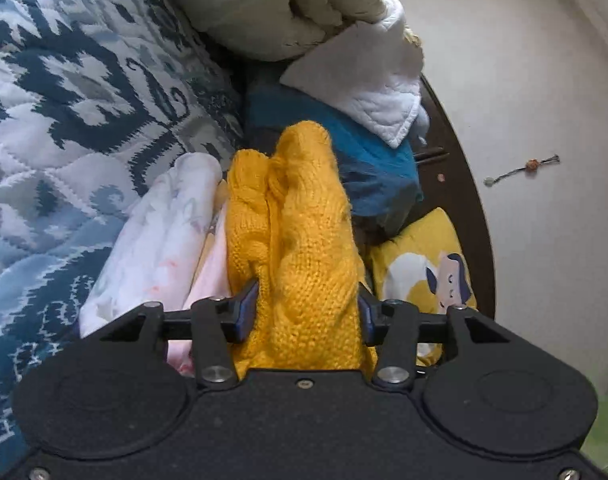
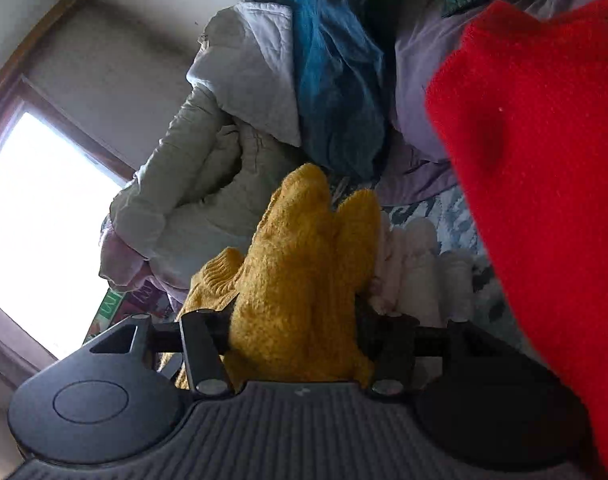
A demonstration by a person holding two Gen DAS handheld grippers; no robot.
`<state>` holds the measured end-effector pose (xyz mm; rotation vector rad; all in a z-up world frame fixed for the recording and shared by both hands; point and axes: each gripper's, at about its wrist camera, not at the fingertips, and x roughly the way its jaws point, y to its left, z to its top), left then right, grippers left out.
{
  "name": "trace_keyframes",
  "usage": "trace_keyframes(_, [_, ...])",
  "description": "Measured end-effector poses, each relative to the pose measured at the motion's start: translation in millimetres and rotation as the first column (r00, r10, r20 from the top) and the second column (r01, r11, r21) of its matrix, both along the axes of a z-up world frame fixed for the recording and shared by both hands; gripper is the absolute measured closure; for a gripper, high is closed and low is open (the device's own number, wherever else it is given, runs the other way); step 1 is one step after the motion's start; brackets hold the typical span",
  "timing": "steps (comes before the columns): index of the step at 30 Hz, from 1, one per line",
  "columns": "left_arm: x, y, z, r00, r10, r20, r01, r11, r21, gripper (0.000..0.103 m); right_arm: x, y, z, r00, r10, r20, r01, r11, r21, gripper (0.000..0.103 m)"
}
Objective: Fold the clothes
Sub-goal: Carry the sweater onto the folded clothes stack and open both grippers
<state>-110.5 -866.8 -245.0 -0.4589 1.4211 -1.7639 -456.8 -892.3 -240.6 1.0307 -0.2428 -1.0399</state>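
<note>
A folded yellow knit sweater [image 1: 299, 208] fills the gap between the blue pads of my left gripper [image 1: 306, 292], which is shut on it. The bundle sticks out ahead over the bed. In the right wrist view the same yellow sweater [image 2: 304, 240] bulges out between the fingers of my right gripper [image 2: 295, 316], also shut on it, and the knit covers the fingertips. A folded pale pink and white garment [image 1: 163, 232] lies just left of the sweater on the quilt and shows as pale rolls [image 2: 416, 264] to its right in the right wrist view.
A blue-and-white patterned quilt [image 1: 63, 100] covers the bed. Ahead are piled a teal garment [image 1: 376, 168], a white quilted cloth [image 1: 368, 80] and a cream puffy jacket [image 1: 263, 4]. A yellow printed cushion [image 1: 424, 268] leans by the dark bed frame [image 1: 460, 184]. A red garment [image 2: 544, 160] looms close on the right.
</note>
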Motion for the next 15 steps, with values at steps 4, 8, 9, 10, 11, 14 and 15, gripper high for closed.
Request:
trace_keyframes(4, [-3,7,17,0.997,0.055,0.063,-0.057,0.998,0.03,0.033,0,0,3,1.0,0.008,-0.023,-0.008,1.0,-0.008,0.038])
trace_keyframes(8, [-10,41,60,0.956,0.147,0.254,-0.134,0.989,-0.065,0.02,-3,23,19,0.997,-0.006,-0.075,0.002,0.999,-0.043,0.026])
trace_keyframes(9, [-13,51,71,0.939,0.166,0.301,-0.144,0.985,-0.095,0.02,-4,29,25,0.995,-0.01,-0.097,0.004,0.999,-0.054,0.022])
trace_keyframes(10, [-17,60,81,0.92,0.18,0.349,-0.148,0.982,-0.116,0.018,-5,36,30,0.993,-0.014,-0.118,0.006,0.998,-0.065,0.017])
trace_keyframes(11, [-22,70,91,0.898,0.191,0.396,-0.149,0.98,-0.136,0.016,-6,42,36,0.99,-0.014,-0.138,0.004,0.997,-0.074,0.015])
trace_keyframes(14, [-45,102,119,0.824,0.199,0.531,-0.124,0.977,-0.175,0.008,0,63,57,0.978,0.033,-0.206,-0.049,0.996,-0.073,0.004])
trace_keyframes(15, [-54,114,128,0.786,0.204,0.584,-0.117,0.976,-0.183,0.006,2,71,65,0.97,0.054,-0.236,-0.073,0.995,-0.074,0.002])
